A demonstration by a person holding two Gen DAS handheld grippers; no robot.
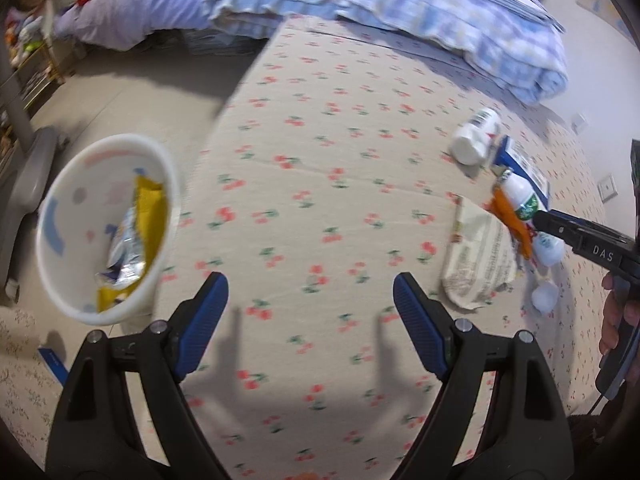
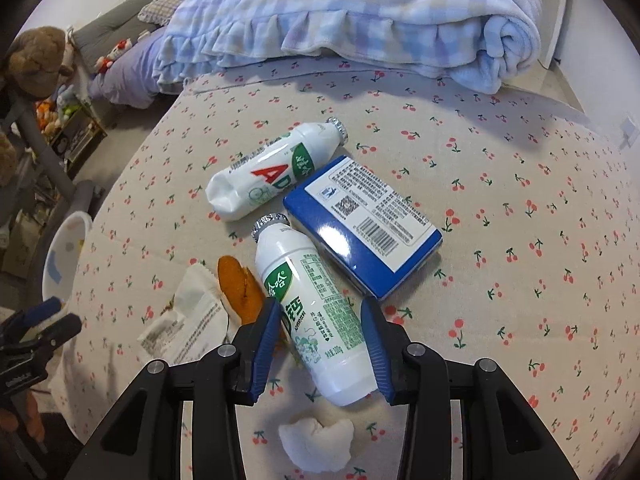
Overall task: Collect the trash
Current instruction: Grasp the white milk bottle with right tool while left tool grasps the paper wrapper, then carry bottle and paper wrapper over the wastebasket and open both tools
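Note:
A white drink bottle [image 2: 316, 308] with a green label lies on the cherry-print bed sheet, foil cap pointing away. My right gripper [image 2: 320, 306] is shut on its lower half, one blue pad against each side. In the left wrist view the right gripper [image 1: 548, 216] reaches in from the right onto the same bottle [image 1: 520, 196]. My left gripper [image 1: 310, 292] is open over bare sheet with nothing between its fingers. A white trash bin [image 1: 104, 232] holding yellow and silver wrappers stands on the floor to its left.
Around the held bottle lie a second, dented bottle [image 2: 276, 172], a blue box [image 2: 360, 220], an orange scrap [image 2: 240, 288], a white printed wrapper [image 2: 188, 320] and a crumpled tissue [image 2: 316, 444]. A folded blue plaid blanket [image 2: 360, 20] lies at the far end of the bed.

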